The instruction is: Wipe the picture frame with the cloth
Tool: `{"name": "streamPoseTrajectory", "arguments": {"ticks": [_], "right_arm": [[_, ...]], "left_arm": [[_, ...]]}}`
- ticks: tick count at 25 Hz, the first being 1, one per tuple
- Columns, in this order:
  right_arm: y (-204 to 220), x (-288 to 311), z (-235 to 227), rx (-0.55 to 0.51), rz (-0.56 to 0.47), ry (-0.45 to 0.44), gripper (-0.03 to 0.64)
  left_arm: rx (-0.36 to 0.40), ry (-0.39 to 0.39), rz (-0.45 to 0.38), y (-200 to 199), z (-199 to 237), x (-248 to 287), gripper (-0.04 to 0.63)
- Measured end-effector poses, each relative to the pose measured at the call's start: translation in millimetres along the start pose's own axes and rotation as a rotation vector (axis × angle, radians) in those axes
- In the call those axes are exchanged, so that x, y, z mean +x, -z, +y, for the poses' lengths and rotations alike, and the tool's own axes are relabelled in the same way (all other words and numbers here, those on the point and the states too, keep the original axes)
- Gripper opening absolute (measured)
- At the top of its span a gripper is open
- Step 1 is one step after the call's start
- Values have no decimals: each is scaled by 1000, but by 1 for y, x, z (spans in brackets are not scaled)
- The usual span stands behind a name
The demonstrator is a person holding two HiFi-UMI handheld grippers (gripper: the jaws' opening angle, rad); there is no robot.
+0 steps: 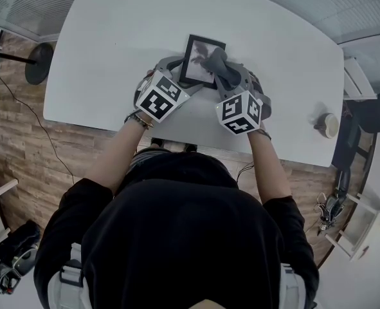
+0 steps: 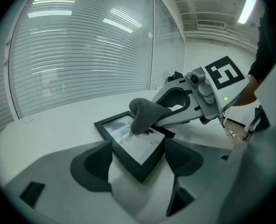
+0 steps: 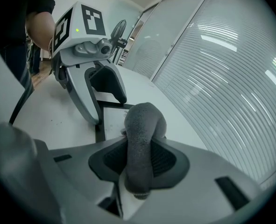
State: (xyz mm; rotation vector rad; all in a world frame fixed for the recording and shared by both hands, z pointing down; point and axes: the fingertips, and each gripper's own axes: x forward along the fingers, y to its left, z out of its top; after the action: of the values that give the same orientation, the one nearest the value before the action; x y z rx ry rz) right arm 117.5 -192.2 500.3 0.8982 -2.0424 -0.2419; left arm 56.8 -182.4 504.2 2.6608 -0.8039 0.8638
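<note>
The person wears a black short-sleeved top and a bracelet on the left wrist. The left tool and right tool are pale grey with dark pads. Each carries a white cube with black square markers and a small green light.

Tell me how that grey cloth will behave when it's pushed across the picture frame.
The cloth is probably soft and floppy: it folds over where the right gripper pinches it. Its fuzzy surface suggests it will drag rather than slide. The frame looks stiff and should hold steady, since the left gripper is clamped on its corner.
</note>
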Motion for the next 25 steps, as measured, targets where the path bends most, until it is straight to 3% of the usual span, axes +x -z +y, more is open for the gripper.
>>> {"name": "streamPoseTrajectory", "arguments": {"ticks": [17,25], "right_arm": [[-1,-5,11,19,20,-50,118],[0,-4,10,42,20,-54,117]], "left_arm": [[-23,-1,-3,-3,2,-4,363],[6,-3,65,11,-2,-3,380]]}}
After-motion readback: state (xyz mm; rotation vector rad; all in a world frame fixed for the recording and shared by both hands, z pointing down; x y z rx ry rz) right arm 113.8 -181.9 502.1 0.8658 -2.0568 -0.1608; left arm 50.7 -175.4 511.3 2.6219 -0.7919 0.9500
